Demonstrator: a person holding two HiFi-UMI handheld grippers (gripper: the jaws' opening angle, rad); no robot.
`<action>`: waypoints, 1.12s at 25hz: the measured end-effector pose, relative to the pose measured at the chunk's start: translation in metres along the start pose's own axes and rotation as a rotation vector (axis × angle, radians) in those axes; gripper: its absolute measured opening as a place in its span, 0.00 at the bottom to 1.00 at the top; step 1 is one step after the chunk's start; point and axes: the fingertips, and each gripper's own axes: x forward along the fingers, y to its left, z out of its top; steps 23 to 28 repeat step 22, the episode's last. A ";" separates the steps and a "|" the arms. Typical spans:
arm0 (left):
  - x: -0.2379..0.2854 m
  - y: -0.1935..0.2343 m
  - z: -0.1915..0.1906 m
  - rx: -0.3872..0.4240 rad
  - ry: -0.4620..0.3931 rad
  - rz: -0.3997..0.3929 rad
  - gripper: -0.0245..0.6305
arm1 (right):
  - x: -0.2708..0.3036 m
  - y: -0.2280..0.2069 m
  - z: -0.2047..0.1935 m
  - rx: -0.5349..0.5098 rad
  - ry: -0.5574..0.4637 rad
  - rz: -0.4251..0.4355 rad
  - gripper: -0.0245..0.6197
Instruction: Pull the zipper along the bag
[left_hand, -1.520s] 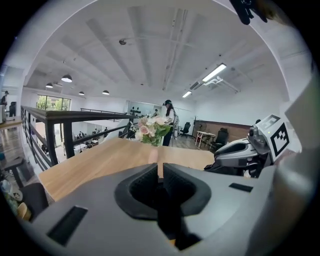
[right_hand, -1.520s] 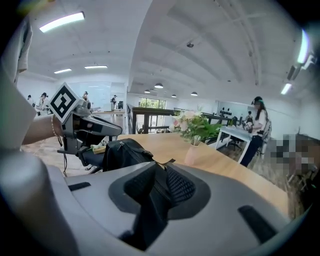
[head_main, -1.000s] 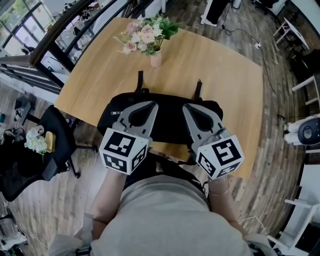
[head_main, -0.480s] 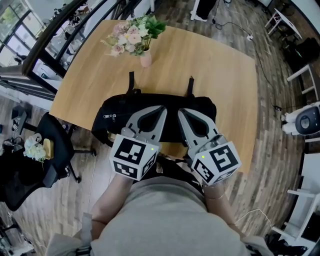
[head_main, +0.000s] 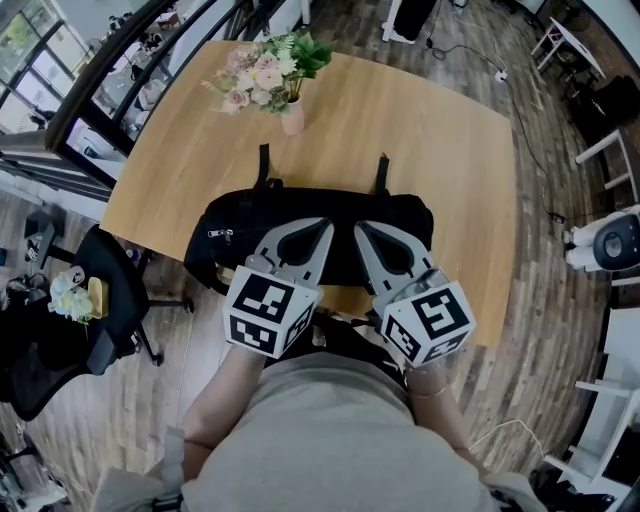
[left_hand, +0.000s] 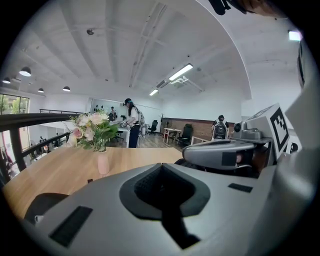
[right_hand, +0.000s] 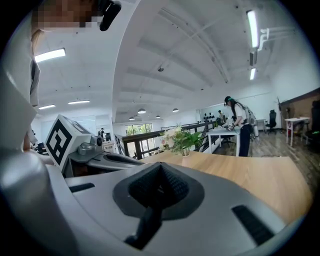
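With left hand-held gripper (head_main: 322, 226) and right hand-held gripper (head_main: 361, 227) closed together, empty, above bag (head_main: 232, 222) on bench (head_main: 430, 130): zipper progress unreadable.

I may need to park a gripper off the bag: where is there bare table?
The widest bare wood on the table runs right of the flower vase and beyond the bag, out to the right edge. A smaller patch lies left of the vase. The near edge is crowded by the bag, the left gripper and the right gripper.

Open-plan office w/ desks (right_hand: 222, 131), swivel chair (head_main: 115, 280), strip lights (left_hand: 181, 72).
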 end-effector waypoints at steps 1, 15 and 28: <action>0.000 0.000 -0.001 0.000 0.004 -0.002 0.07 | 0.001 0.001 -0.001 0.000 0.006 0.003 0.05; 0.001 -0.002 -0.017 -0.007 0.048 0.001 0.07 | 0.005 0.008 -0.017 0.023 0.048 0.035 0.05; -0.003 0.005 -0.016 -0.015 0.030 0.032 0.06 | 0.008 0.004 -0.027 0.040 0.117 -0.001 0.05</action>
